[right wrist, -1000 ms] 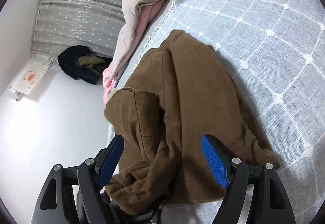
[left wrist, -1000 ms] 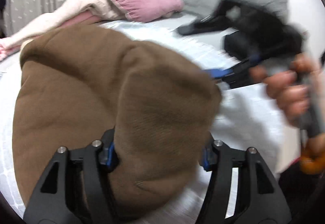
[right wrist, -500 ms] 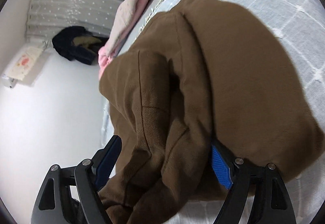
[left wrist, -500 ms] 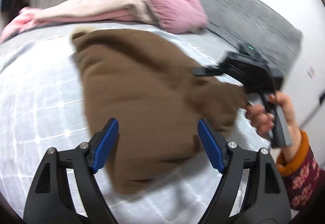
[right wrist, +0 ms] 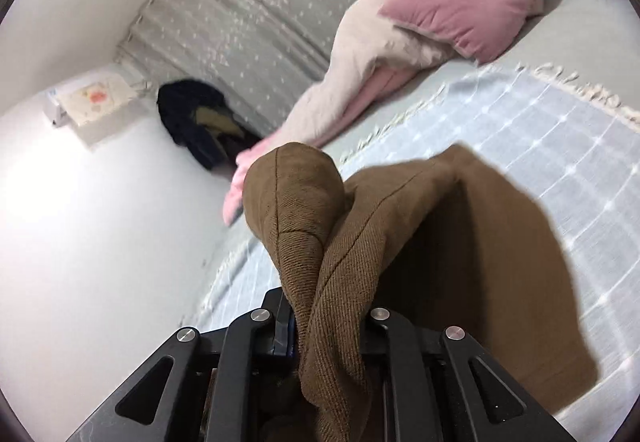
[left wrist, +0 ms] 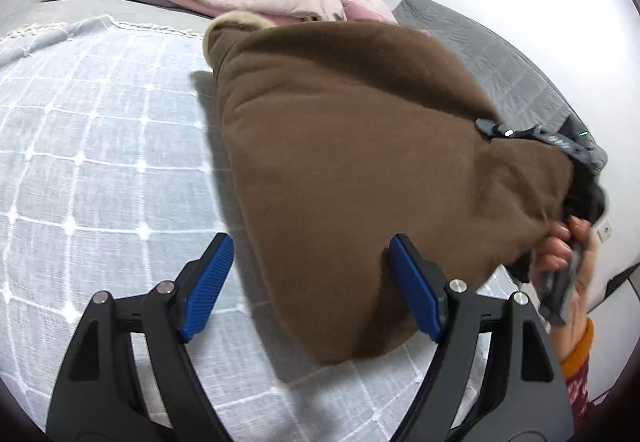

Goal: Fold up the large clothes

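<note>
Brown garment [left wrist: 360,161] bunches thickly in the closing right claw [right wrist: 320,330]; left claw [left wrist: 312,290] gapes wide.

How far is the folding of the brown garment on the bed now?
Done: little that shows; the brown garment is still a loose heap on the checked blanket. In hand: the right claw is closing on a bunched part of it and holds that part off the bed. The left claw is open and grips nothing. Left: spreading it flat and making every fold.
</note>
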`<action>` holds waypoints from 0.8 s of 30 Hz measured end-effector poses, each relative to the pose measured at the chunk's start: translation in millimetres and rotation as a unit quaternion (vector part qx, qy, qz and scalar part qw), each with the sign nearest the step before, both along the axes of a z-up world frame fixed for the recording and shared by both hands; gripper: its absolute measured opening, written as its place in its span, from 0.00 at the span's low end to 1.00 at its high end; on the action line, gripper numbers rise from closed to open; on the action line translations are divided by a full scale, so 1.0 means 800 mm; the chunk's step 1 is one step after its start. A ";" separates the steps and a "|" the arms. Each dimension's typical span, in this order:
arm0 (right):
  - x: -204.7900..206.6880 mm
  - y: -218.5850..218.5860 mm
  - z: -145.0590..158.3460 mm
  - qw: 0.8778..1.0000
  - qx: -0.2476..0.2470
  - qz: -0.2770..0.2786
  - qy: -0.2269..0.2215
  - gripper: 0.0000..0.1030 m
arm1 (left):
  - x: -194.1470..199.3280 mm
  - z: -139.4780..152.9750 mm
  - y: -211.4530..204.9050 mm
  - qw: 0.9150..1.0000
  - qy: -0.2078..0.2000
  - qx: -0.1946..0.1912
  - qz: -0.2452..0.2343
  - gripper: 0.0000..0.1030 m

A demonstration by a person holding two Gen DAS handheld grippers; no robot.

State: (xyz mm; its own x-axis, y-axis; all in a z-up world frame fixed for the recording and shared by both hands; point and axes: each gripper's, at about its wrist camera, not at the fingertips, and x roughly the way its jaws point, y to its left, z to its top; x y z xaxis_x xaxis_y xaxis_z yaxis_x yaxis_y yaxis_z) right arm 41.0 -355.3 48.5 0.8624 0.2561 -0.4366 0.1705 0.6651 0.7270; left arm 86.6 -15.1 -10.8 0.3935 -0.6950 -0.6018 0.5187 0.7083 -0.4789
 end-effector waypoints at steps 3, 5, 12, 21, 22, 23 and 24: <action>-0.013 -0.060 -0.045 0.997 0.052 -0.047 0.030 0.16 | -0.007 -0.010 -0.016 1.000 0.015 0.004 -0.012 0.78; -0.013 -0.089 -0.077 0.994 0.066 -0.063 0.059 0.17 | -0.013 -0.020 -0.030 1.000 0.018 0.001 -0.024 0.79; -0.028 -0.118 -0.098 0.990 0.050 -0.049 0.126 0.49 | -0.010 -0.032 -0.051 0.999 0.033 -0.008 -0.031 0.79; -0.125 -0.115 -0.071 0.988 0.127 -0.015 0.088 0.76 | -0.010 -0.026 -0.071 1.000 0.010 0.009 -0.022 0.79; -0.122 -0.107 -0.075 0.986 0.132 -0.002 0.099 0.76 | -0.011 -0.025 -0.072 1.000 0.004 0.013 -0.020 0.79; -0.122 -0.097 -0.081 0.985 0.135 0.008 0.103 0.76 | -0.013 -0.023 -0.072 1.000 -0.002 0.018 -0.017 0.79; -0.119 -0.090 -0.081 0.984 0.139 0.023 0.108 0.76 | -0.014 -0.023 -0.072 1.000 -0.008 0.022 -0.014 0.79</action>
State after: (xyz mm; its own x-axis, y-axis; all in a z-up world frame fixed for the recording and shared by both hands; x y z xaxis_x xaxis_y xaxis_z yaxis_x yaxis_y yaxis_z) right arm -54.2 -427.5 -16.5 0.7421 0.4280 -0.5158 0.3150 0.4567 0.8320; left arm 75.4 -72.5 -29.2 0.3837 -0.6791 -0.6258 0.5468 0.7131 -0.4387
